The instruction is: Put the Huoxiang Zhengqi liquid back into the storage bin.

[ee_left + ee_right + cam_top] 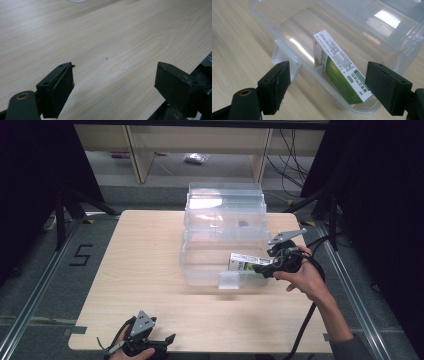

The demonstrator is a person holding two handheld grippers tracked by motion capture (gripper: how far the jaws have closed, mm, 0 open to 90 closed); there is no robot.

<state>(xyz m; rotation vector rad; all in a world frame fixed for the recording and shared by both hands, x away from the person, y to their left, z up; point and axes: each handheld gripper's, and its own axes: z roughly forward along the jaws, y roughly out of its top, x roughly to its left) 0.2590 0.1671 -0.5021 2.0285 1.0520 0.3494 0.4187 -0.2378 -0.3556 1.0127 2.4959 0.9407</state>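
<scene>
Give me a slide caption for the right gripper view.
Open right gripper above a green-and-white medicine box leaning inside a clear plastic bin.

- A pale wood-grain table (145, 285) carries everything here, rounded at its corners, its top mostly bare.
- Sitting directly on it, toward the far middle-right, a clear plastic box (210, 265) with its hinged lid (225, 202) thrown open behind it.
- A clear latch tab (229, 281) hangs off the box's near wall, down against the tabletop.
- In the left gripper view, just bare grain (105, 37) and one tiny dark speck (106, 59).
- Grey floor (30, 285) surrounds the table.
</scene>
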